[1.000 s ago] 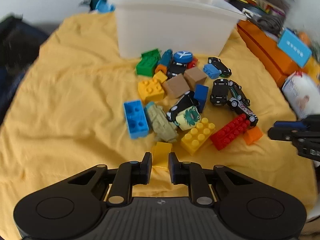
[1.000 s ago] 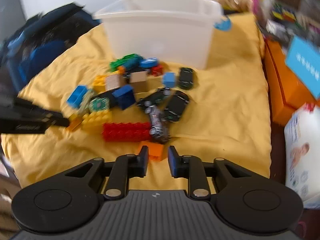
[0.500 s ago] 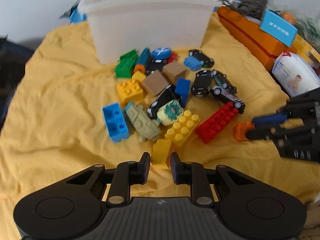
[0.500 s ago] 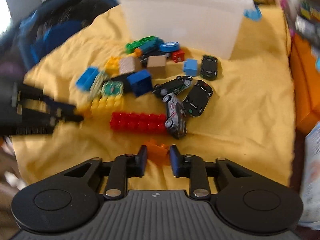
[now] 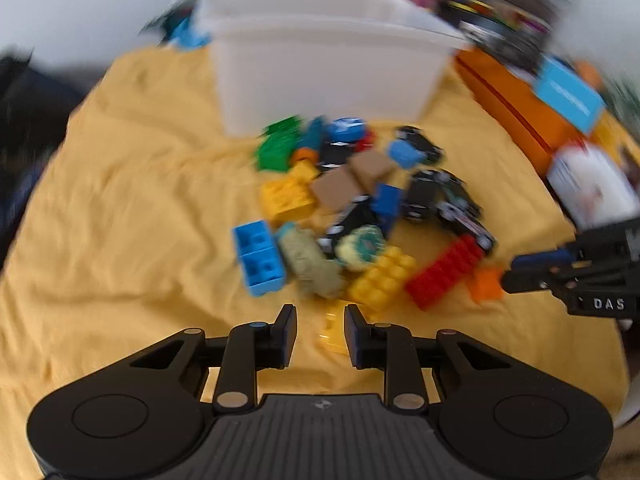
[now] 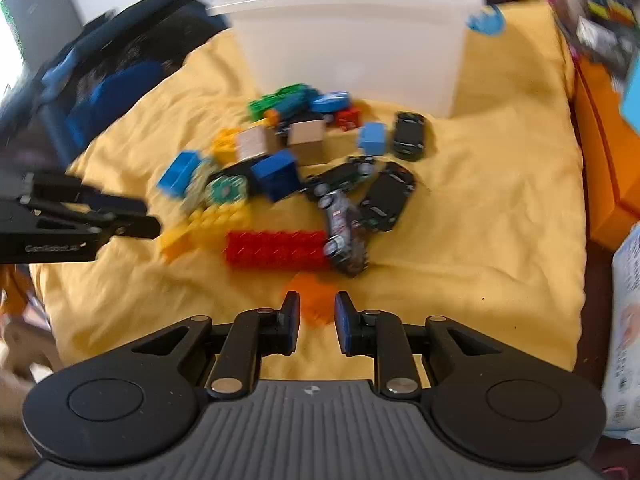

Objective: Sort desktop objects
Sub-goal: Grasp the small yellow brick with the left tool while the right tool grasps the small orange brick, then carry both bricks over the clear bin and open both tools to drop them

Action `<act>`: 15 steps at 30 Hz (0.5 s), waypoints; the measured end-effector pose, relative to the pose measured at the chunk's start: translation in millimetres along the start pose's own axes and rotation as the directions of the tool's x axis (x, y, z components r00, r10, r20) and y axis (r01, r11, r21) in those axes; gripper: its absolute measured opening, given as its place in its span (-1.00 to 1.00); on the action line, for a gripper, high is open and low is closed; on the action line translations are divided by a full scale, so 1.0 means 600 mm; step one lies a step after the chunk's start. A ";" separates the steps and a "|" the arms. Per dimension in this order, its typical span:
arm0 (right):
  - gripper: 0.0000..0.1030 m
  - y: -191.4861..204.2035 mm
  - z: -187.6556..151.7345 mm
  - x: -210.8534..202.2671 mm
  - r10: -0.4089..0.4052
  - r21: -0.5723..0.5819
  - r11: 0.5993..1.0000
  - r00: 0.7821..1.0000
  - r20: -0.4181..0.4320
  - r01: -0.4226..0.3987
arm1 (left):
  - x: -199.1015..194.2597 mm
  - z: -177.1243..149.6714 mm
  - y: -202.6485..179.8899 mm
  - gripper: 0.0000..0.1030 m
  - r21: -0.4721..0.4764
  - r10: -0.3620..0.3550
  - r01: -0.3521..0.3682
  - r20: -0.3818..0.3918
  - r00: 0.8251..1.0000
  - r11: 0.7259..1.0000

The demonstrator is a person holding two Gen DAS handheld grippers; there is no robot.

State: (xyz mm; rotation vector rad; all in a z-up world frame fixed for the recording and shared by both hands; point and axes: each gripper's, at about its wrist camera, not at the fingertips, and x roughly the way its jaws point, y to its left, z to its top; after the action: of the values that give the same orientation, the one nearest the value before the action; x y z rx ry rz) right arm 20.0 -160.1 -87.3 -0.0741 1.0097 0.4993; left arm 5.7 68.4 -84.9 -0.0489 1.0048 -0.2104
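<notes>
**A:** How many toys lie on the yellow cloth [image 5: 120, 208]?

**B:** The blur makes an exact count hard. I make out four dark toy cars [image 6: 386, 200] at the right of the pile, one long red brick [image 6: 276, 250], two tan cubes [image 5: 338, 190], a green brick [image 5: 276, 146], two light blue bricks [image 5: 258, 256] and a dark blue one [image 6: 276, 174]. There are also several yellow bricks, among them a big studded one [image 5: 382, 278]. The smaller bits at the back blur together.

**A:** And the grippers?

**B:** Two. The left gripper [image 5: 320, 334] has just been opening its jaws; a small yellow brick [image 5: 332, 330] sits between them, close against the right pad with a gap on the left, so it looks released. The right gripper [image 6: 317, 322] stands narrow around a small orange brick [image 6: 316, 296]; I cannot tell whether the pads actually press it.

**A:** Where do those bricks sit?

**B:** Both at the near edge of the pile, the orange one just beside the end of the red brick.

**A:** What else is around?

**B:** One white plastic bin [image 5: 324, 68] stands just behind the pile. An orange box [image 5: 516, 108] lies along the right edge of the cloth, a dark bag [image 6: 112, 88] on the left.
</notes>
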 end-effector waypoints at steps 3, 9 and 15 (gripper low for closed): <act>-0.52 -0.024 0.010 0.008 0.018 0.070 0.997 1.000 0.012 -0.019 | 0.024 -0.002 0.016 -0.48 -0.033 -0.047 0.045 -0.061 0.997 0.998; -0.25 -0.039 0.006 0.039 0.131 0.141 0.982 0.991 -0.022 -0.126 | 0.032 -0.021 -0.030 -0.48 0.080 -0.106 0.113 -0.086 0.991 0.990; -0.62 0.031 -0.022 0.026 0.036 -0.127 0.991 0.999 -0.041 -0.041 | 0.030 -0.033 -0.071 -0.63 0.179 -0.088 0.096 -0.057 0.995 0.979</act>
State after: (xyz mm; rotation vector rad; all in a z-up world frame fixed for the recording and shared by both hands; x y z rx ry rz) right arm 8.3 -141.5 -104.4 -0.1789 1.0177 0.5993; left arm -8.3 24.6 -104.9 0.0769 1.0288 -0.3890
